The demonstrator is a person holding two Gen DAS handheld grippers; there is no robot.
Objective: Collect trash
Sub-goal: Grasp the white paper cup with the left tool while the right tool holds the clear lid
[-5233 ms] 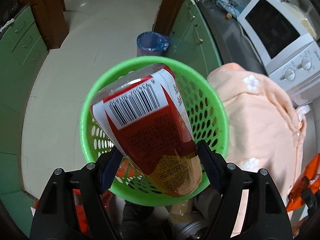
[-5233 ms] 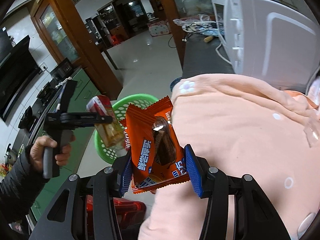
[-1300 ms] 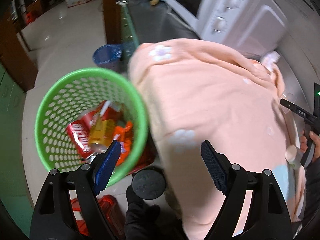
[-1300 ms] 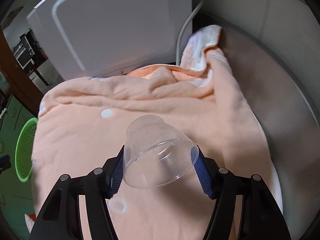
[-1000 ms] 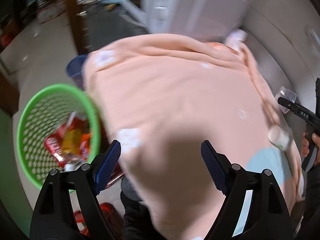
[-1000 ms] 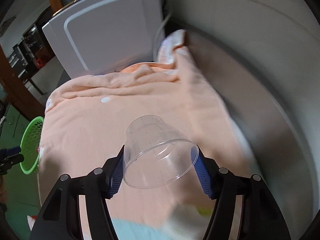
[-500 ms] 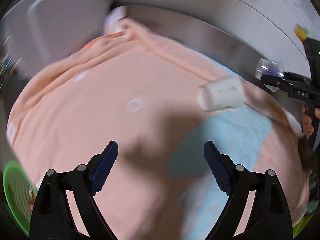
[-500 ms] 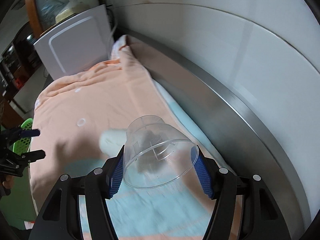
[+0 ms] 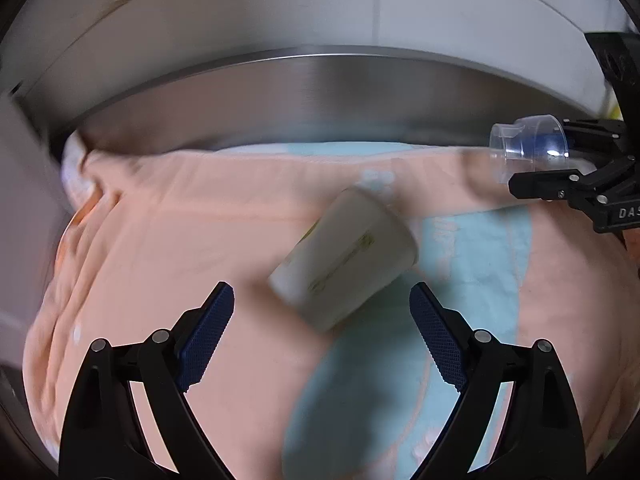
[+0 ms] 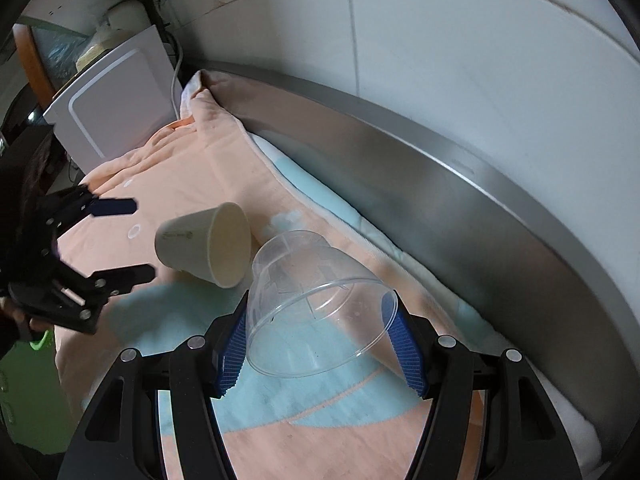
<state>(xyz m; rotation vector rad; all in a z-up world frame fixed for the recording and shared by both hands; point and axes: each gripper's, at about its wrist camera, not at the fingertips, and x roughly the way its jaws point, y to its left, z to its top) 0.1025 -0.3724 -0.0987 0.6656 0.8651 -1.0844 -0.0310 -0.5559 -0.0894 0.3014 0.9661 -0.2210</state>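
Note:
A white paper cup (image 9: 346, 254) lies on its side on the peach and light-blue towel (image 9: 200, 280). My left gripper (image 9: 322, 334) hovers open just short of it, its blue pads (image 9: 206, 334) wide apart and empty; the cup's base sits a little beyond the fingertips. In the right wrist view the same paper cup (image 10: 208, 246) shows its mouth toward me, and the left gripper (image 10: 128, 240) comes at it from the left. My right gripper (image 10: 318, 342) is shut on a clear plastic cup (image 10: 316, 308), also seen at the right as the clear plastic cup (image 9: 528, 150).
A steel rim (image 9: 320, 92) and a white tiled wall (image 10: 440, 40) run behind the towel. A white microwave (image 10: 108, 108) stands at the far left end. A sliver of the green basket (image 10: 40, 342) peeks below the left hand.
My left gripper swung away from the green basket and rolled round over the towel to the paper cup, which now lies close in front of it. The right gripper kept hold of the clear cup while sweeping along the towel.

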